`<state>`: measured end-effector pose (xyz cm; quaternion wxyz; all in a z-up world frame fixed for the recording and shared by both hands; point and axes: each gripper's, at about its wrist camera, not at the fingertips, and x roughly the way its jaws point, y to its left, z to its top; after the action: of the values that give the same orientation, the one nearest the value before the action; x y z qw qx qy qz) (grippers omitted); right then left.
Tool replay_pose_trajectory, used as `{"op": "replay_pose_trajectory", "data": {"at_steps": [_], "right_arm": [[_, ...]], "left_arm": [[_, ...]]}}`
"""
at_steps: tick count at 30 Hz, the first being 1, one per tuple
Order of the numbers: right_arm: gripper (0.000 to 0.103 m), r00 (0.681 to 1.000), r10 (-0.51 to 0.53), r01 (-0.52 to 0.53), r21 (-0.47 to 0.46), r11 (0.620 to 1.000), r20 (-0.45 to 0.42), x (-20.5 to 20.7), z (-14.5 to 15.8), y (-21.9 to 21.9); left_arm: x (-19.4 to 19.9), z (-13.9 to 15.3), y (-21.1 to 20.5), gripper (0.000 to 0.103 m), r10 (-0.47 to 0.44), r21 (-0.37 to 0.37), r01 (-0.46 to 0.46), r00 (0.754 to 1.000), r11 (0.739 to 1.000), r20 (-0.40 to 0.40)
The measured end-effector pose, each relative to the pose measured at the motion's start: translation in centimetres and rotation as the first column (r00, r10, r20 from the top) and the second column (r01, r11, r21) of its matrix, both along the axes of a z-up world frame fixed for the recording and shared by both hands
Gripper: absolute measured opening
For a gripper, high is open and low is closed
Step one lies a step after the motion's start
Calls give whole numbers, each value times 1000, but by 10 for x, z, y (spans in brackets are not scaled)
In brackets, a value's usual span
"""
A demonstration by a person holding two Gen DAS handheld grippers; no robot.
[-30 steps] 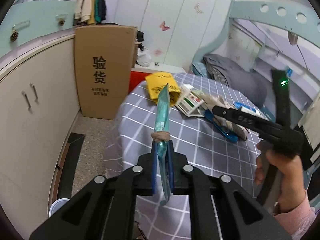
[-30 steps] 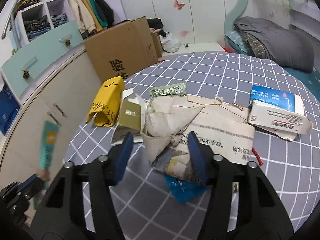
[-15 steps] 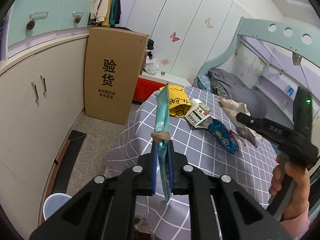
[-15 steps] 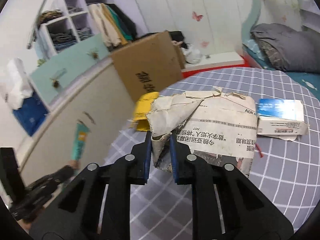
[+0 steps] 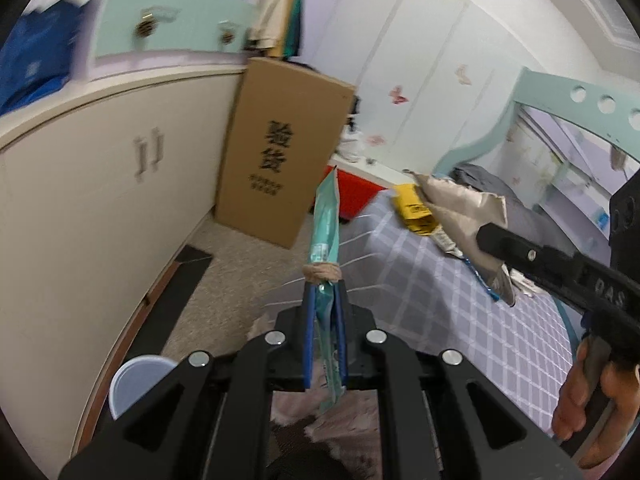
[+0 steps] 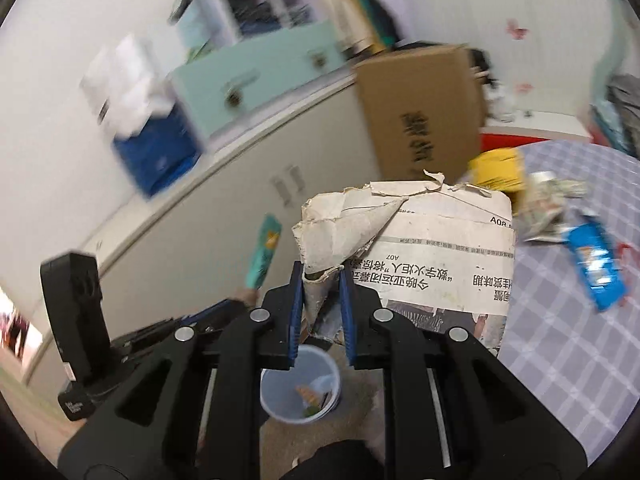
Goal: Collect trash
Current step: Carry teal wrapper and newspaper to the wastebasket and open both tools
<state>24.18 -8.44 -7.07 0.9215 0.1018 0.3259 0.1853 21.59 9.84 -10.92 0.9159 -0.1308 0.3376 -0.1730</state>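
1. The left tongs [image 5: 324, 320] are clenched on a long teal plastic wrapper [image 5: 326, 220], flat and narrow, with a tan band around it just above the fingertips. Its long axis runs straight out along the fingers, towards 12 o'clock in the left wrist view.

2. The right tongs [image 6: 320, 300] are clenched on a crumpled sheet of grey newspaper [image 6: 420, 248], which fans up and out to 1 o'clock from the grip. It hangs in the air, off the worktop.

3. The pale translucent plastic bin [image 6: 300, 388] stands on the floor. In the right wrist view it sits directly below the right tongs, at 6 o'clock and very close under the fingers, with a few scraps already inside. In the left wrist view the same bin [image 5: 136, 384] lies off at 8 o'clock, to the side of the wrapper.

4. So I judge the right hand the nearer one: the newspaper is almost over the bin mouth, though the sheet looks wider than the opening and could catch on the rim or spill over it.

5. More trash remains on the grey checked worktop [image 6: 580, 340]: a blue snack packet [image 6: 596, 268], a yellow bag [image 6: 500, 168] and some crumpled wrappers [image 6: 548, 208], all out at 2 o'clock from the right tongs.
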Motion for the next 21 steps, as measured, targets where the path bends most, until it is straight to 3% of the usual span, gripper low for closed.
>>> {"op": "replay_pose_trajectory", "data": {"at_steps": [5,10,15,21], "right_arm": [[17,990,119,-122,-35,992,-71,10,-35,72],[17,966,205,-217,-64,974,-157,19,-86,133],[17,935,240,-267,-76,961,-261,28,-138,168],[17,897,261,-306,-75,949,-357,38,-186,189]], "left_arm": [[-8,-33,47,9,86,19,-85,994,996,-68],[-11,-77,89,9,173,47,-167,971,985,-164],[-12,-129,123,9,230,78,-217,933,973,-276],[-8,-163,145,9,264,99,-245,902,964,-340]]}}
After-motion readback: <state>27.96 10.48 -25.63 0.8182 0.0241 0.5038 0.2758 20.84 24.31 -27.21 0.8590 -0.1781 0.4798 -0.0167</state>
